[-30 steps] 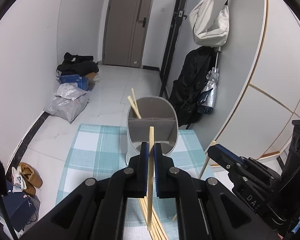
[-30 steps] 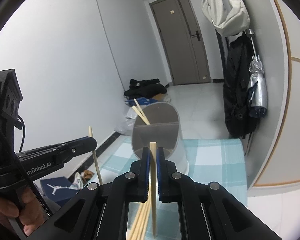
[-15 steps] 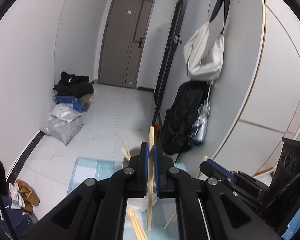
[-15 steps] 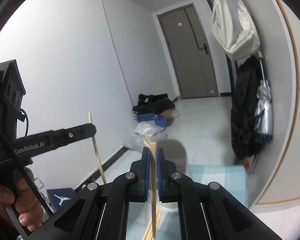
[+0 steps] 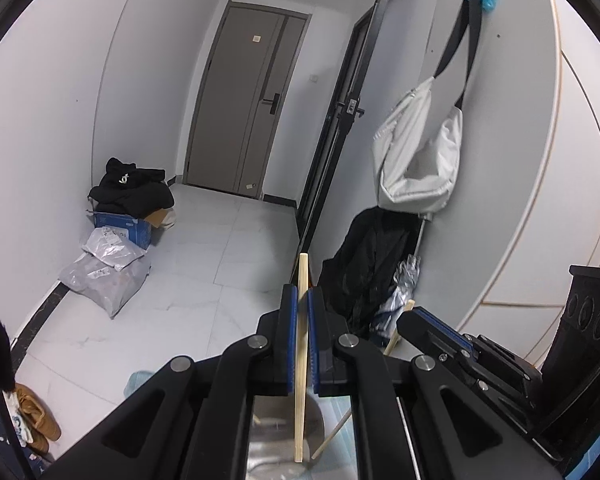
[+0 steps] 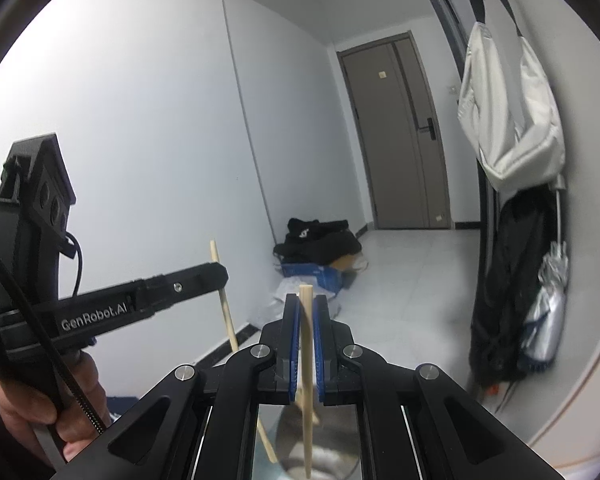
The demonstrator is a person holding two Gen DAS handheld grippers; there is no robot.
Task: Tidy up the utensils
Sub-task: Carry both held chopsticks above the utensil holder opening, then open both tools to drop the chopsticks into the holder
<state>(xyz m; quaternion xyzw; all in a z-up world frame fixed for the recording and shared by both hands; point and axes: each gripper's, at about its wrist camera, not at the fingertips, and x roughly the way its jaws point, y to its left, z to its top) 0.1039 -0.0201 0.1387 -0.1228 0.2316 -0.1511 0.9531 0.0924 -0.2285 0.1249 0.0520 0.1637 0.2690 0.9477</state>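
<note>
My left gripper (image 5: pixel 302 300) is shut on a wooden chopstick (image 5: pixel 301 360) held upright, its lower end over the grey utensil holder (image 5: pixel 276 436) seen between the arms. My right gripper (image 6: pixel 307 308) is shut on another wooden chopstick (image 6: pixel 307 380), also upright above the holder (image 6: pixel 324 448). The right gripper also shows in the left wrist view (image 5: pixel 424 320) at the right with its chopstick (image 5: pixel 396 340). The left gripper shows in the right wrist view (image 6: pixel 216 276) at the left with its chopstick (image 6: pixel 224 308).
A checked blue cloth (image 5: pixel 134 382) lies under the holder. Beyond are a tiled floor, a grey door (image 5: pixel 244 104), bags and a blue box (image 5: pixel 120 224) at the left wall, a white bag (image 5: pixel 416 152) and black coat (image 5: pixel 368 264) hanging at the right.
Both grippers have risen and tilted up with their chopsticks. The holder and cloth have dropped to the bottom edge of both views.
</note>
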